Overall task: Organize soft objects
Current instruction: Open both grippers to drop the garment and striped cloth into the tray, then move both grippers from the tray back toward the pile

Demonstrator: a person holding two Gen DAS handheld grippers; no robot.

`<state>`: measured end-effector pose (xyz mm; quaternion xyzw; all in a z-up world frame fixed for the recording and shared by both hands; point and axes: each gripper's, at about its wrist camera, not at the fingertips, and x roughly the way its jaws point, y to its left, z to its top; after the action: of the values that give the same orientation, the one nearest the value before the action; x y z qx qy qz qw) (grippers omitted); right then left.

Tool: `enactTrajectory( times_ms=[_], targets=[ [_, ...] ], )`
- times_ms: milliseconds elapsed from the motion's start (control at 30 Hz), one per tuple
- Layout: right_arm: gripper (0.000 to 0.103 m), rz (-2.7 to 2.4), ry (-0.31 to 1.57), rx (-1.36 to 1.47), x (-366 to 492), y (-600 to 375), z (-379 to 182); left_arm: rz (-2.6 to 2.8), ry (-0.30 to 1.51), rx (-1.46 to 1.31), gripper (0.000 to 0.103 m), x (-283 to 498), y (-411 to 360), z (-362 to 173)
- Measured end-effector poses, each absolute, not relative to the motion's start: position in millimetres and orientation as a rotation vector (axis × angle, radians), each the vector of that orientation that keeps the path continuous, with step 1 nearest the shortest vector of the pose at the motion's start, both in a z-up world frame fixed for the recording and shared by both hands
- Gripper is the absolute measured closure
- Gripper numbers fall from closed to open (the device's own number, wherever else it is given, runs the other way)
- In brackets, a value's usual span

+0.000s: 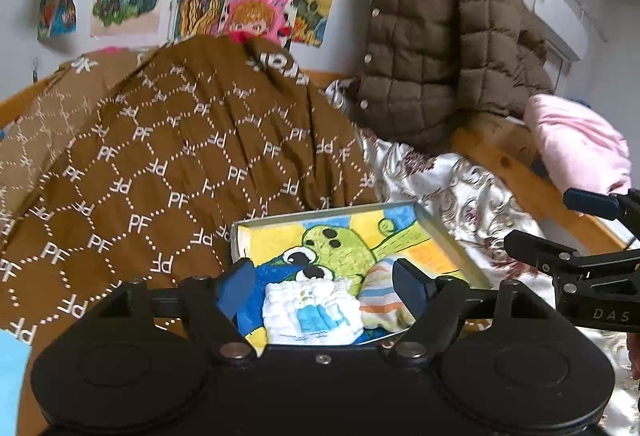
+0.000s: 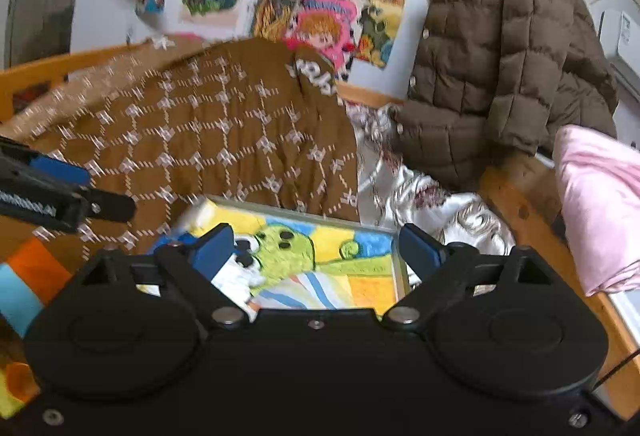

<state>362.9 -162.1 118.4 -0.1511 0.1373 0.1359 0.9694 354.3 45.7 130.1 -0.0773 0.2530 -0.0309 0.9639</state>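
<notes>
I am holding my left gripper [image 1: 324,276] and right gripper [image 2: 316,248] with jaws spread, nothing between the pads. Just beyond them, the white folded cloth [image 1: 314,310] and the striped cloth [image 1: 384,296] are lying side by side in the painted tray [image 1: 436,224], grouped for storage. Farther off, the brown patterned blanket [image 1: 160,164] is lying heaped at left, the quilted jacket [image 1: 444,44] hanging at right.

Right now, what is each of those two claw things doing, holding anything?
Left gripper: open, holding nothing, above the folded white cloth in the tray.
Right gripper: open, holding nothing.
</notes>
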Motion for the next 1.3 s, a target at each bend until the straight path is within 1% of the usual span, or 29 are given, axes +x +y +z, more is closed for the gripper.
enactTrajectory(
  times_ms=[33,200,267,433,567,733,967,1100,1300],
  targets=[
    [0.015,0.275,0.263,-0.31,354.5,-160.9,124.6,-0.061,0.505,-0.158,0.024,346.5,45.2,136.2],
    [0.003,0.279,0.201,-0.33,308.4,-160.3,154.4,-0.065,0.453,-0.154,0.018,306.9,41.6,163.5],
    [0.001,0.28,0.176,-0.331,288.4,-160.6,165.1,-0.06,0.426,-0.141,0.018,287.8,38.7,173.0],
    [0.001,0.296,0.141,-0.307,245.1,-167.6,180.9,-0.066,0.383,-0.126,0.014,237.5,32.2,189.3],
    [0.001,0.298,0.122,-0.288,215.6,-171.1,185.7,-0.06,0.37,-0.13,0.01,198.8,27.8,187.2],
    [0.001,0.306,0.115,-0.274,185.9,-179.8,177.9,-0.051,0.389,-0.123,0.01,162.1,22.8,176.9],
    [0.001,0.302,0.107,-0.248,153.3,-194.9,161.8,-0.051,0.364,-0.13,0.008,121.4,19.5,167.5],
    [0.001,0.295,0.117,-0.209,137.0,-204.3,147.2,-0.009,0.34,-0.113,0.006,94.7,9.4,155.8],
    [0.001,0.281,0.124,-0.172,109.5,-214.3,111.4,-0.047,0.378,-0.041,0.005,65.2,-7.2,135.0]
  ],
)
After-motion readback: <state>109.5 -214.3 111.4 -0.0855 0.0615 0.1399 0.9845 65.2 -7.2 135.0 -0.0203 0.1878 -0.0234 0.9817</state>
